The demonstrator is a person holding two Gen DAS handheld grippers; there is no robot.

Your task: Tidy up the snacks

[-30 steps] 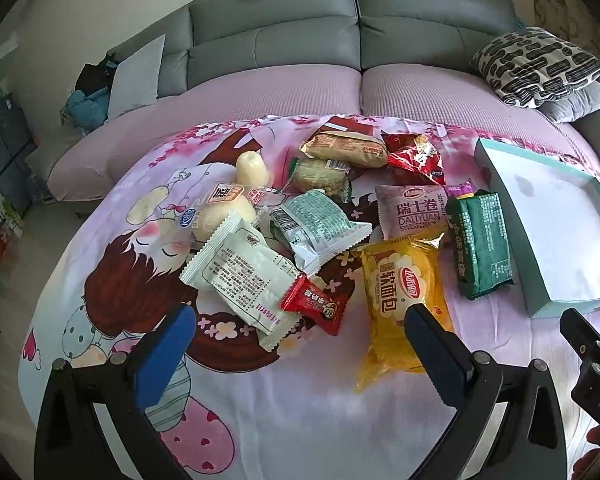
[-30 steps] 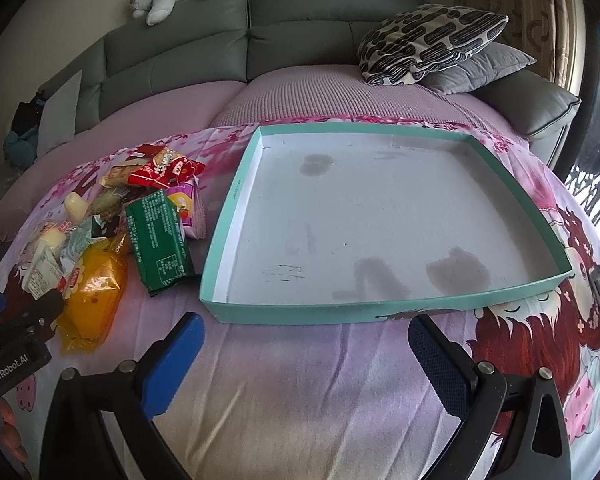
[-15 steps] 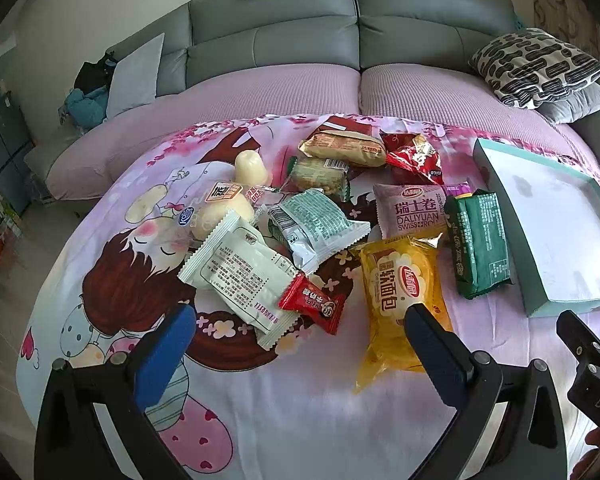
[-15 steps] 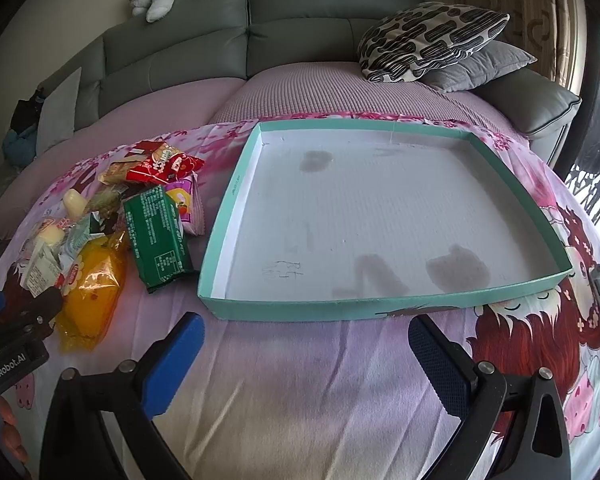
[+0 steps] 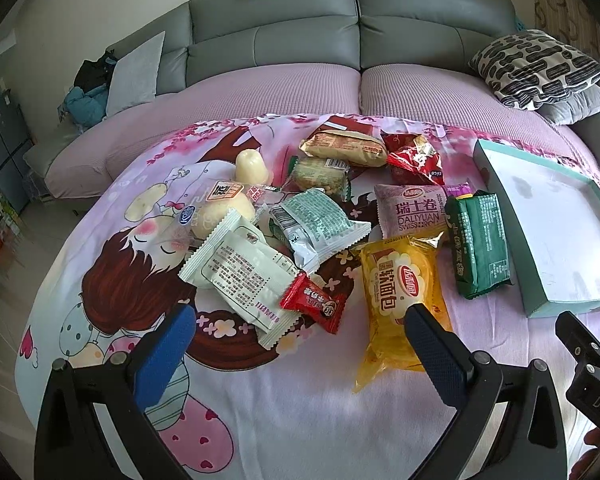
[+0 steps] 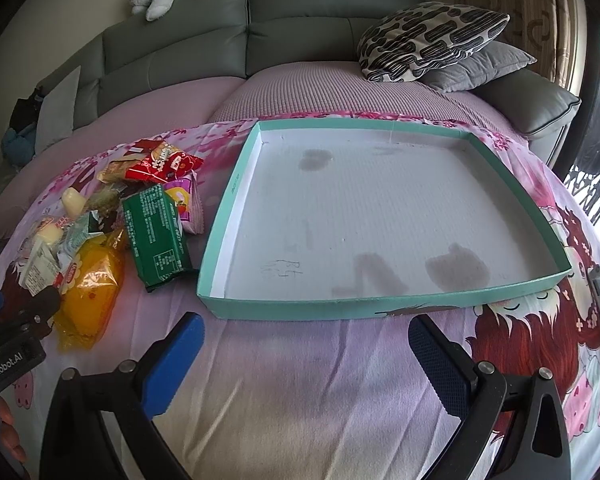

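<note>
Nothing is in the teal tray (image 6: 380, 308) yet; the snacks (image 5: 320, 220) lie heaped on the bed's cartoon sheet (image 5: 300, 420) just left of it. Both the left hand-held gripper (image 5: 296, 344) and right hand-held gripper (image 6: 304, 354) hover with jaws apart, holding nothing. Sorting seems unstarted; next calls for closing on a packet, perhaps the yellow bread bag (image 5: 400, 300).

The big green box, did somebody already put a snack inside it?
No, the teal box holds only its bare white, stained bottom, and the snacks, like the green packet, lie on the blanket beside it.
</note>
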